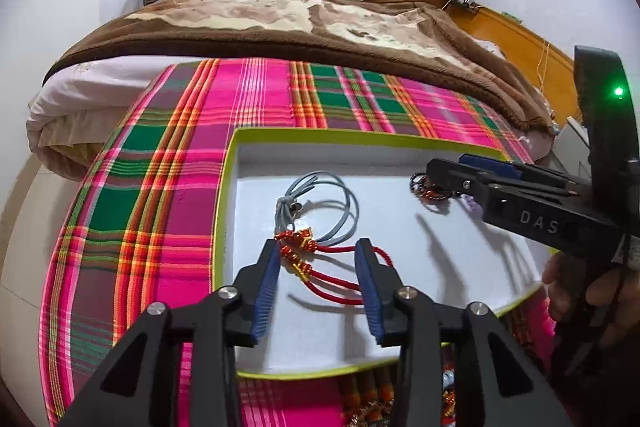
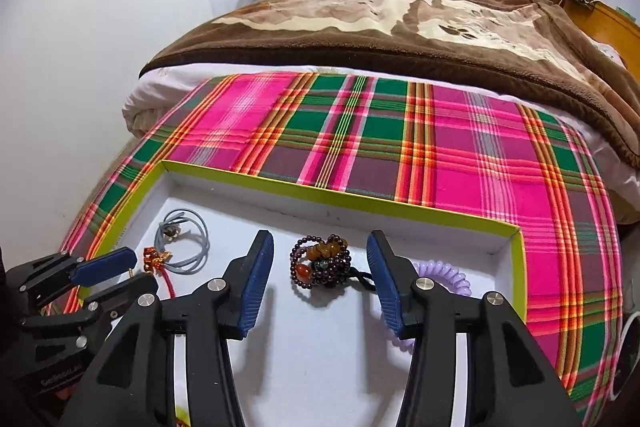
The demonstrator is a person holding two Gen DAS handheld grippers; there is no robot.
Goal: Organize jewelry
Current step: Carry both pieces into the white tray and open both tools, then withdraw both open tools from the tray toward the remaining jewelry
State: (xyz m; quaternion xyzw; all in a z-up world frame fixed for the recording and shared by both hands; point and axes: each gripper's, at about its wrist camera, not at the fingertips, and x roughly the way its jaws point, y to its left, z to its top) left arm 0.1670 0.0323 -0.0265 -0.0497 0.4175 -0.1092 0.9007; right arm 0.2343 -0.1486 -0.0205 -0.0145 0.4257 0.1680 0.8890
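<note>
Left gripper [image 1: 318,281]: hanging open over the red cord bracelet [image 1: 320,269], holding nothing.
Right gripper [image 2: 320,281]: standing open around the dark bead bracelet [image 2: 324,263], not touching it.
Box [image 2: 340,197]: lying on the plaid cloth [image 2: 440,147], holding the grey cord [image 1: 320,203] and the purple coil [image 2: 448,277].

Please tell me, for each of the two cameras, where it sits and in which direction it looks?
Left wrist: sits on the left hand-held gripper, looks down along its open fingers at the red cord bracelet in the white tray; the right hand-held gripper enters at right.
Right wrist: sits on the right hand-held gripper, faces the beaded bracelet; the left hand-held gripper shows at lower left.
Shared: tray, grey cord, plaid cloth, bed.
</note>
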